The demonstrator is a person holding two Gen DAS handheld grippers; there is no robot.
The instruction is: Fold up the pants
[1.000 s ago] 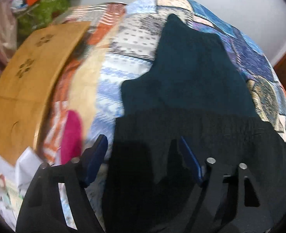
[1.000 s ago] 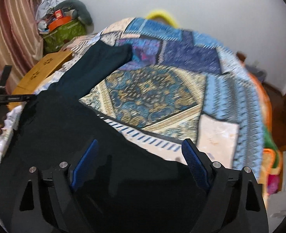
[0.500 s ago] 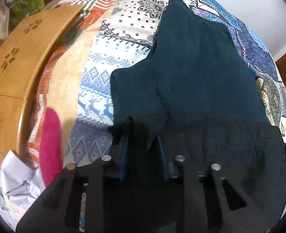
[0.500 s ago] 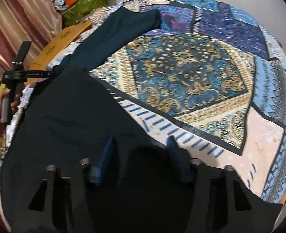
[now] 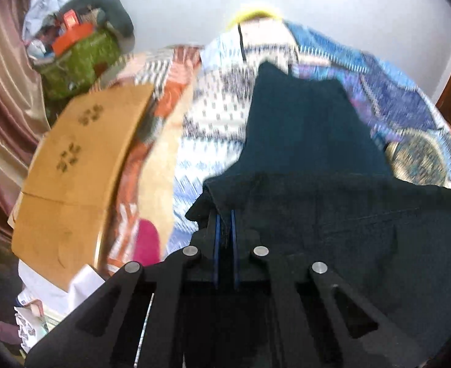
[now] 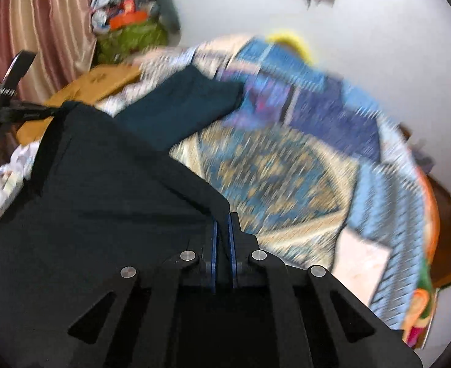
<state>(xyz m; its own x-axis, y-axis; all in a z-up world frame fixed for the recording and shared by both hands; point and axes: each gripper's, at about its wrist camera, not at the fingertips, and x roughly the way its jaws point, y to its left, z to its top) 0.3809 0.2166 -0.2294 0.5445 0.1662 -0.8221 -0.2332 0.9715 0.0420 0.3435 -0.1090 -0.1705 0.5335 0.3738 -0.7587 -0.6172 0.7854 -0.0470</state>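
Left wrist view. Left claw: closed tight, its blue pads pinching a raised corner of the dark pants at the waist edge. Pants: the waist part spreads to the right of the claw; the legs stretch ahead of it, flat on the patchwork bedspread. Open bedspread lies ahead and to the left of the claw, and beyond the leg ends. Left of the claw: a wooden board along the bed's edge, a pink item just beside it, white papers lower down. Far left ahead: a green bag heaped with clutter, against a curtain. The picture is blurred.

Right wrist view. Right claw: closed tight, pinching the other waist corner of the pants. The dark cloth fills the area left of the claw; the legs run ahead and left. A broad stretch of bare bedspread lies ahead and to the right, ending at the bed's right edge. The left claw's frame shows far left, at the cloth's opposite corner. A white wall stands beyond the bed.
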